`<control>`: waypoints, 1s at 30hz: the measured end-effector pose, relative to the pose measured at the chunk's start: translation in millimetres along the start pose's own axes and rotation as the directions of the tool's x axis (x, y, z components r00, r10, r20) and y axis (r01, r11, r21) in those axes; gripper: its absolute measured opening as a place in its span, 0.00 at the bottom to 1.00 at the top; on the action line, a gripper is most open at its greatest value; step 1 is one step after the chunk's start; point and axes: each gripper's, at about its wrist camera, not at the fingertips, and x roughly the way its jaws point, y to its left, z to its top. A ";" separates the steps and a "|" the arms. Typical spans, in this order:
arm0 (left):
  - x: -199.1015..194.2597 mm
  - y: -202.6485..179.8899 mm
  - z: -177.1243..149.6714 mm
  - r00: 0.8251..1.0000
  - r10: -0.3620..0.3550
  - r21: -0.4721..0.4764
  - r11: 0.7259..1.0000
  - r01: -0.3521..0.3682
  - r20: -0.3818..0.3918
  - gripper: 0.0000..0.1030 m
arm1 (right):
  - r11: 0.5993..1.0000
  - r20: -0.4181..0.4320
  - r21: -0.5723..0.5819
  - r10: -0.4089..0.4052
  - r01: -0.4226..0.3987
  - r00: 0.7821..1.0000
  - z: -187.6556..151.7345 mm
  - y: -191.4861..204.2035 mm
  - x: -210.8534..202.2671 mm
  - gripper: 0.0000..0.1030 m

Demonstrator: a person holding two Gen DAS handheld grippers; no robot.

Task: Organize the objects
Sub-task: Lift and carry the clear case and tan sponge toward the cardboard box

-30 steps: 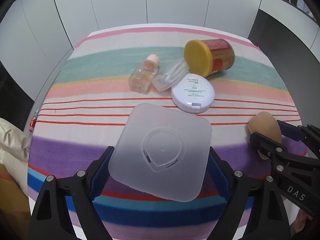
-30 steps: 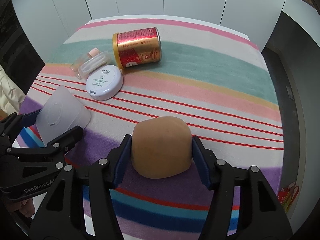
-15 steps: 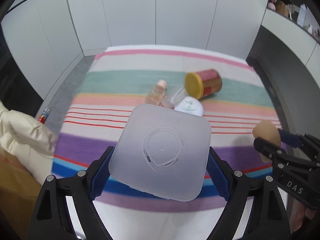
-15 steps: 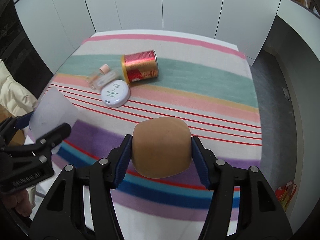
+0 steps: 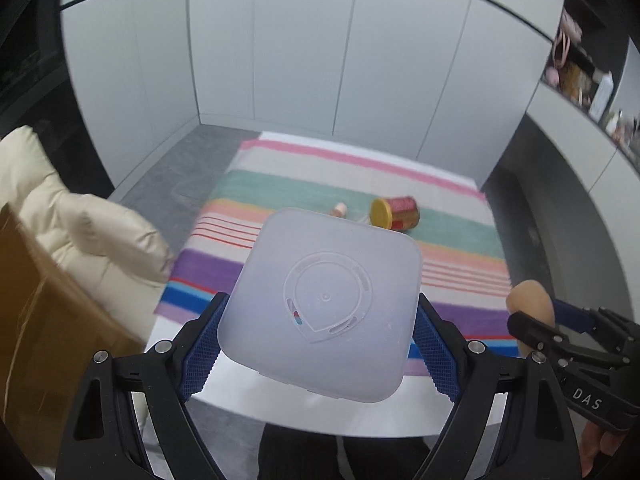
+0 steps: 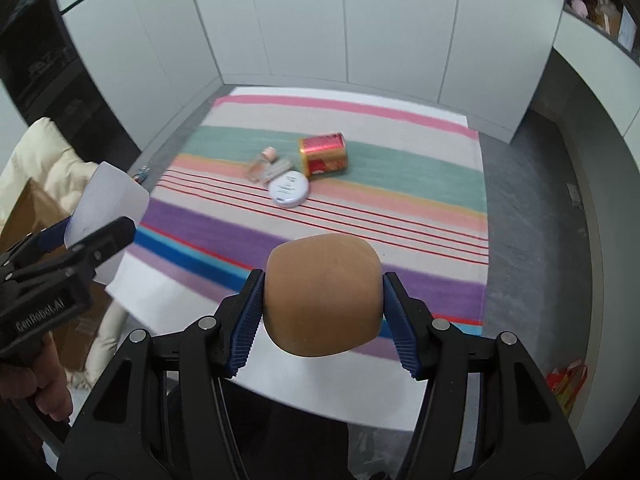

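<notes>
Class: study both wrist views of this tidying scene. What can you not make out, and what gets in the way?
- Left wrist view: the frosted square lid covers the round white compact; only the small bottle's cap shows.
- Right wrist view: print on the red can and the compact is too small to read.
- Right wrist view: the tan sponge hides the cloth behind it.
</notes>
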 end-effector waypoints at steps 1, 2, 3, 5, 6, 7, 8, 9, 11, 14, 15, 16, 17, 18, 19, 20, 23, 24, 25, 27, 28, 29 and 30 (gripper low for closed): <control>-9.2 2.5 -2.0 1.000 -0.004 -0.006 1.000 0.004 0.021 0.85 | 1.000 0.002 -0.020 0.004 -0.004 1.000 -1.1 3.8 -6.0 0.59; -20.7 4.6 -5.6 0.999 -0.001 -0.004 1.000 0.001 0.054 0.85 | 0.999 0.010 -0.042 0.015 -0.015 1.000 -2.8 8.7 -12.8 0.59; -28.1 5.8 -8.5 0.998 0.012 0.004 1.000 -0.013 0.068 0.85 | 0.998 0.016 -0.056 0.017 -0.016 1.000 -3.5 12.4 -17.0 0.59; -39.2 11.1 -9.8 0.997 -0.004 -0.010 1.000 0.004 0.074 0.85 | 0.994 0.041 -0.109 -0.001 0.005 0.999 -3.2 24.6 -26.3 0.59; -44.5 14.5 -9.6 0.997 -0.016 -0.022 1.000 0.018 0.081 0.85 | 0.990 0.044 -0.140 0.004 0.002 0.999 -3.3 29.6 -28.6 0.59; -49.5 17.6 -8.5 0.996 -0.020 -0.034 0.999 0.023 0.087 0.85 | 0.987 0.051 -0.158 0.001 0.008 0.999 -4.1 33.6 -31.2 0.59; -54.2 20.4 -6.8 0.995 -0.026 -0.048 0.998 0.030 0.095 0.85 | 0.988 0.057 -0.156 -0.005 0.014 0.998 -5.0 35.1 -32.5 0.59; -57.4 23.0 -4.5 0.994 -0.033 -0.058 0.998 0.039 0.102 0.85 | 0.988 0.056 -0.157 -0.004 0.012 0.998 -5.4 36.5 -32.6 0.59; -59.6 26.2 -1.6 0.992 -0.031 -0.052 0.998 0.037 0.119 0.85 | 0.986 0.065 -0.164 -0.008 0.018 0.998 -5.4 39.8 -32.9 0.59; -50.5 34.1 -1.3 0.995 -0.008 -0.053 0.999 0.014 0.103 0.85 | 0.988 0.083 -0.157 -0.002 0.015 0.997 -1.9 44.5 -33.4 0.59; -46.7 38.1 -1.8 0.996 -0.016 -0.069 0.997 0.023 0.092 0.85 | 0.988 0.091 -0.156 0.003 0.011 0.996 -1.0 46.2 -34.3 0.59; -42.7 42.9 -2.2 0.997 -0.028 -0.087 0.996 0.034 0.078 0.85 | 0.988 0.100 -0.155 0.007 0.009 0.995 0.1 48.3 -35.2 0.59; -40.2 45.5 -2.0 0.997 -0.029 -0.096 0.995 0.036 0.075 0.85 | 0.988 0.110 -0.154 0.013 0.004 0.994 1.2 50.5 -35.9 0.59; -38.7 48.1 -2.2 0.997 -0.026 -0.102 0.994 0.033 0.072 0.85 | 0.988 0.114 -0.153 0.018 -0.001 0.993 1.9 52.3 -35.3 0.59; -37.8 50.0 -2.1 0.997 -0.024 -0.103 0.994 0.031 0.069 0.85 | 0.988 0.114 -0.153 0.023 -0.005 0.993 2.3 54.2 -34.4 0.59; -38.5 51.9 -2.7 0.997 -0.022 -0.101 0.994 0.029 0.069 0.85 | 0.988 0.112 -0.154 0.026 -0.008 0.993 2.7 56.5 -32.4 0.59; -43.9 57.1 -5.2 0.996 -0.006 -0.092 0.996 0.014 0.084 0.86 | 0.988 0.105 -0.154 0.037 -0.020 0.994 3.5 63.9 -27.8 0.59; -45.6 58.3 -6.2 0.996 0.000 -0.088 0.996 0.008 0.088 0.86 | 0.988 0.107 -0.153 0.041 -0.025 0.993 4.7 66.9 -26.5 0.59; -48.0 60.7 -6.9 0.996 0.007 -0.082 0.997 0.001 0.093 0.86 | 0.988 0.109 -0.152 0.045 -0.028 0.993 5.8 69.8 -25.3 0.59; -52.7 67.7 -9.6 0.995 0.025 -0.080 0.997 -0.017 0.101 0.86 | 0.988 0.106 -0.149 0.059 -0.043 0.993 9.1 77.3 -22.3 0.59; -54.8 72.2 -10.7 0.994 0.031 -0.086 0.996 -0.022 0.104 0.86 | 0.987 0.107 -0.149 0.070 -0.054 0.992 10.3 82.1 -21.9 0.59; -57.1 78.3 -11.9 0.994 0.033 -0.095 0.995 -0.023 0.106 0.86 | 0.987 0.109 -0.152 0.077 -0.059 0.991 11.2 86.1 -21.2 0.59; -59.1 83.7 -12.9 0.994 0.037 -0.105 0.994 -0.026 0.107 0.86 | 0.986 0.111 -0.157 0.081 -0.063 0.990 11.6 90.6 -20.9 0.59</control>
